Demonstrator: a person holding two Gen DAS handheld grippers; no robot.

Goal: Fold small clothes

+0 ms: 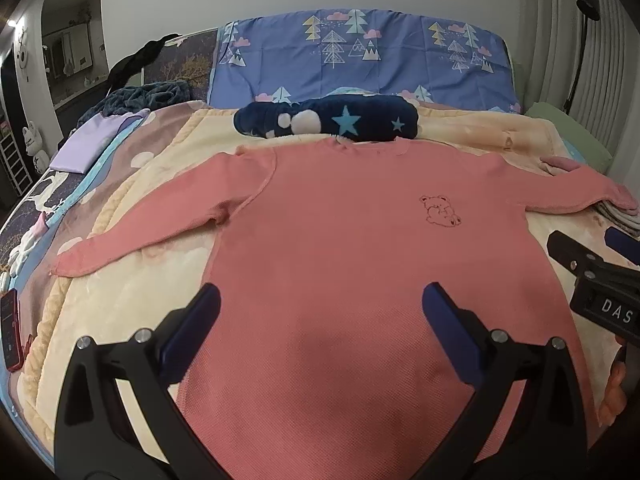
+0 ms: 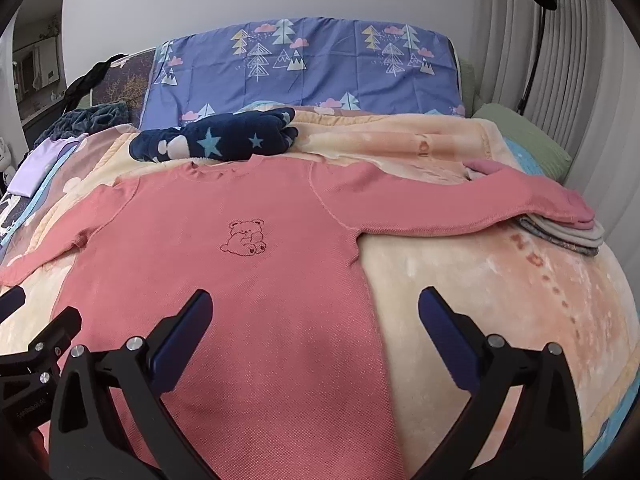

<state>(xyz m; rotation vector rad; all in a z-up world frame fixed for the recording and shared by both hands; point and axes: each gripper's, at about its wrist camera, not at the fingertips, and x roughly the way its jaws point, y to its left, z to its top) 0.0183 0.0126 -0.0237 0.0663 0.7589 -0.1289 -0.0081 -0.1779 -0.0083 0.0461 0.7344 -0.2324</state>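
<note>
- Pink long-sleeved top (image 1: 360, 248) lay flat and face up on the peach blanket (image 1: 128, 300), both sleeves spread wide, nothing folded yet.
- Left gripper (image 1: 320, 308) hovered over the hem, jaws spread, empty; right gripper (image 2: 316, 312) likewise spread over the hem's right edge.
- Judged step: the first fold was about to start; next move called for pinching a sleeve or side edge.
- Count: one top, two sleeves, one bear motif (image 2: 244, 238), one navy star fleece (image 2: 216, 136), one folded stack (image 2: 568, 236).

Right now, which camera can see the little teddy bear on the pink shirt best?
The right wrist view: the teddy bear sits near the middle of the pink shirt, large and crisply outlined. In the left wrist view the bear is smaller, off to the right, and its lines look fainter.
</note>
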